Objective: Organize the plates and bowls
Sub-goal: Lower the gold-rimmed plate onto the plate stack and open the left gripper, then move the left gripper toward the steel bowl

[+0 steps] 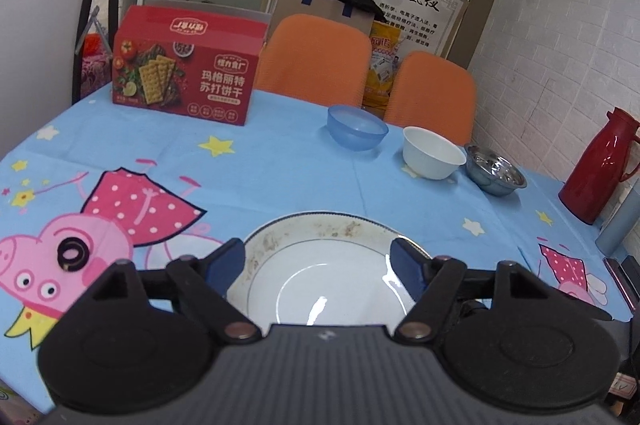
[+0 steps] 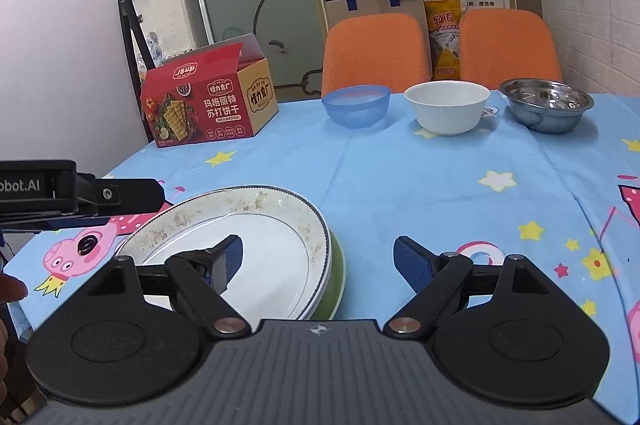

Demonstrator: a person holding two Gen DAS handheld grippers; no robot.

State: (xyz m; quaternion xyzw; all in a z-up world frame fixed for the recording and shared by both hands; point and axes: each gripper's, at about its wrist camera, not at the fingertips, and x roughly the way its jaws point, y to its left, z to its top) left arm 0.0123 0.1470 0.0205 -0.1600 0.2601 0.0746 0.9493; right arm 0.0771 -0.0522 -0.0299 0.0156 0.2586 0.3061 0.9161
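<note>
A white plate point(image 1: 320, 265) with a dirty rim lies right below my open left gripper point(image 1: 318, 259), between its fingers. In the right wrist view it point(image 2: 240, 241) tops a stack with another white plate and a green dish point(image 2: 338, 277) beneath. My right gripper point(image 2: 318, 257) is open and empty over the stack's right edge; its left finger point(image 2: 230, 257) hangs over the plate. The left gripper's body point(image 2: 76, 197) shows at the left, beside the stack. A blue bowl point(image 2: 356, 105), a white bowl point(image 2: 446, 111) and a steel bowl point(image 2: 546, 109) stand in a row at the far side.
A red cracker box point(image 2: 208, 101) stands at the far left of the blue cartoon tablecloth point(image 2: 420, 185). Two orange chairs point(image 2: 374, 49) sit behind the table. A red thermos point(image 1: 600, 165) stands at the right by the wall. A small black ring point(image 1: 72, 253) lies on the cloth.
</note>
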